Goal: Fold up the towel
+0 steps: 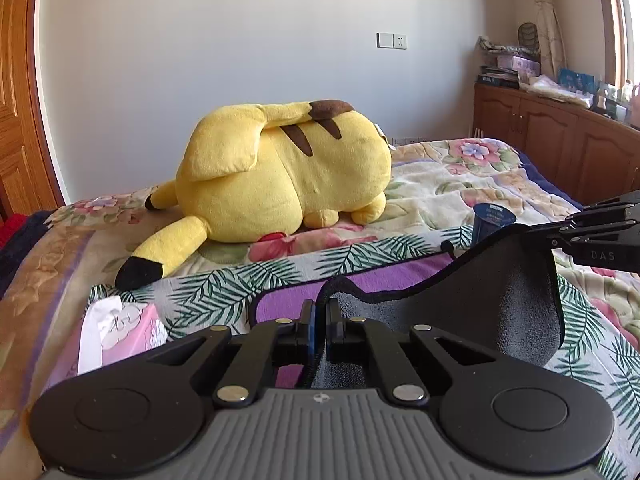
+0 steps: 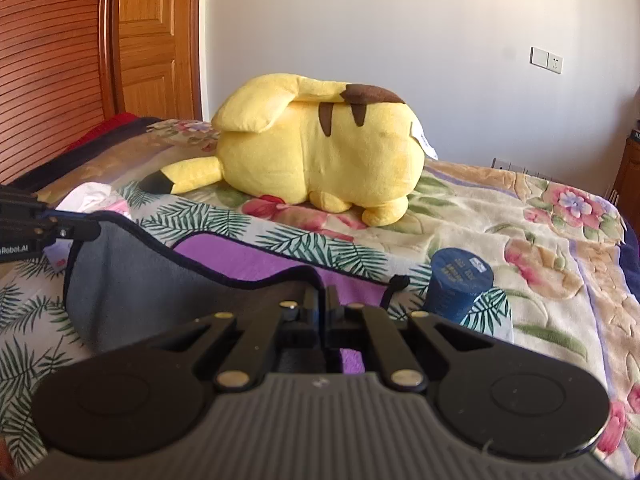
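The towel (image 1: 480,296) is grey on one side and purple on the other, with a dark hem. It lies on a palm-leaf cloth (image 1: 224,280) on the bed, its near edge lifted. My left gripper (image 1: 319,312) is shut on one near corner of the towel. My right gripper (image 2: 323,300) is shut on the other near corner of the towel (image 2: 152,276). The right gripper also shows at the right of the left wrist view (image 1: 560,236), and the left gripper at the left of the right wrist view (image 2: 80,230). The raised grey side sags between them over the purple side (image 2: 248,264).
A big yellow plush toy (image 1: 288,176) lies on the floral blanket (image 1: 460,184) behind the towel. A dark blue cup (image 2: 458,284) stands just right of the towel. A pink tissue pack (image 1: 120,332) lies at the left. Wooden cabinets (image 1: 560,136) stand at the right.
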### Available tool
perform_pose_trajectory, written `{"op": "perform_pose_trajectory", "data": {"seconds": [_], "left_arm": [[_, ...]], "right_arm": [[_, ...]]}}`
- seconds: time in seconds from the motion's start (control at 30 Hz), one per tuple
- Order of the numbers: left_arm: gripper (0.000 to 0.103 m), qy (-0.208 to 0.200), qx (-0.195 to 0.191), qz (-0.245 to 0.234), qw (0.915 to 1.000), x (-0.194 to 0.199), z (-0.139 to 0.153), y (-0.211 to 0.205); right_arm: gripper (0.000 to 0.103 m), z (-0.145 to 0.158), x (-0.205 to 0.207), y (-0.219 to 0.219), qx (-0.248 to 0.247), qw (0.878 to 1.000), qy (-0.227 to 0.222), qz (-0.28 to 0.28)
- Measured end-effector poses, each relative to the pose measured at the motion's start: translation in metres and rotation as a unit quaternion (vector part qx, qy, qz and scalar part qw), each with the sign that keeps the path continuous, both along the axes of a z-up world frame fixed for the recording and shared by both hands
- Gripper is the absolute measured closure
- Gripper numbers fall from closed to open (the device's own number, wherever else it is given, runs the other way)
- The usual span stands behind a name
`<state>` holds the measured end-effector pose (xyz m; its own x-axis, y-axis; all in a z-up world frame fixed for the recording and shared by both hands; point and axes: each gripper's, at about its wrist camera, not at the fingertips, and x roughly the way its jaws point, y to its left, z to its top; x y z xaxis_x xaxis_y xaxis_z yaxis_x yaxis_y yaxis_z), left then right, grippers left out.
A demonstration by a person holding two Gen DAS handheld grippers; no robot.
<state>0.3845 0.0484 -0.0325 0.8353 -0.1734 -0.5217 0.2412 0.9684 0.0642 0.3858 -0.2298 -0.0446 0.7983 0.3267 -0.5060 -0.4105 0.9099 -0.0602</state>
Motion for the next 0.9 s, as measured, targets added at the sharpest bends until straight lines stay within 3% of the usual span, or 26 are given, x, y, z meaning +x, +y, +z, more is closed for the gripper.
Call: {"op": "perform_pose_trajectory", "data": {"seconds": [0.5, 0.9], "left_arm": [[0.103, -0.022, 0.019, 0.016, 0.9995, 0.048, 0.003, -0.003], [0.103, -0.017, 0.008, 0.050, 0.9986, 0.087, -0.020, 0.011]], "right_arm": [[0.100, 0.009, 0.036, 0.005, -0.008, 0.999, -0.042, -0.024], [0.100, -0.012, 0.065, 0.004, -0.016, 0.998, -0.046, -0.043]]}}
